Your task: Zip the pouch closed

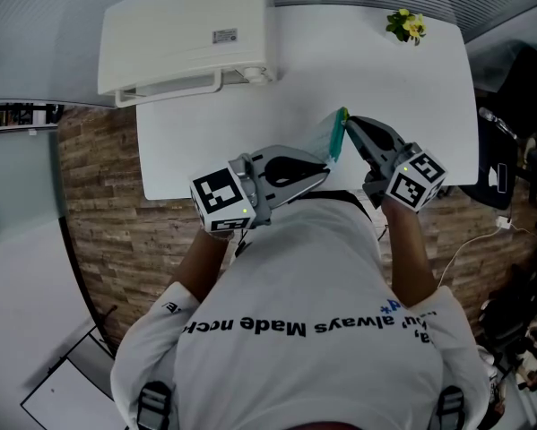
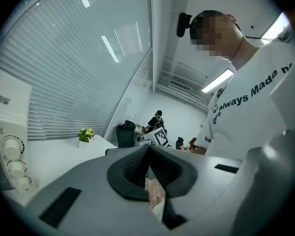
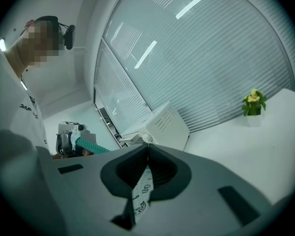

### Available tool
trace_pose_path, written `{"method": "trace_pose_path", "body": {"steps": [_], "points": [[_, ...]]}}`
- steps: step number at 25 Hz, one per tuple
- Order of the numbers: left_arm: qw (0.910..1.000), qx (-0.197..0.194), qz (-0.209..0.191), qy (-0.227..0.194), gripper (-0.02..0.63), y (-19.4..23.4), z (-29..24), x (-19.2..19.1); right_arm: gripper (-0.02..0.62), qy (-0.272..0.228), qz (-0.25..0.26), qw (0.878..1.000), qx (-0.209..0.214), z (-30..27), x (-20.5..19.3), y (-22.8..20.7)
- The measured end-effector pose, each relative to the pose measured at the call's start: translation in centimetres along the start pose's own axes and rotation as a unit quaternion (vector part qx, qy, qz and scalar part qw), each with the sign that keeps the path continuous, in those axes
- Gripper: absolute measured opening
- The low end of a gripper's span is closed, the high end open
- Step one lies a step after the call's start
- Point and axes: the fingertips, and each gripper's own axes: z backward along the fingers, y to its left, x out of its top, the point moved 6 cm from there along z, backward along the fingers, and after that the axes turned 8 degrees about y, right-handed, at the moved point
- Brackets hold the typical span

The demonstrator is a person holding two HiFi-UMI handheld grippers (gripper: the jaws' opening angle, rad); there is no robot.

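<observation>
A clear pouch [image 1: 329, 143] with a green zipper strip [image 1: 342, 138] hangs above the near edge of the white table [image 1: 376, 70], stretched between both grippers. My left gripper [image 1: 326, 171] points right and is shut on the pouch's lower end; a sliver of the pouch [image 2: 155, 194] shows between its closed jaws [image 2: 148, 149]. My right gripper [image 1: 346, 122] points up-left and is shut on the pouch's top by the zipper. Printed pouch film [image 3: 141, 193] hangs from its closed jaws [image 3: 147, 149]. In the right gripper view the green zipper [image 3: 90, 145] runs toward the left gripper [image 3: 68, 139].
A white boxy appliance [image 1: 187, 34] stands on the table's far left. A small potted plant [image 1: 406, 25] with yellow flowers sits at the far right corner. A black chair and cables [image 1: 510, 168] are to the right. Wood flooring [image 1: 98, 231] lies left of the table.
</observation>
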Motion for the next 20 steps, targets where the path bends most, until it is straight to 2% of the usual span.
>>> {"method": "trace_pose_path", "body": {"steps": [20], "points": [[0.9999, -0.012, 0.001, -0.007, 0.023, -0.2, 0.3, 0.5, 0.011, 0.003, -0.002, 1.000, -0.021, -0.2, -0.2, -1.7]]}}
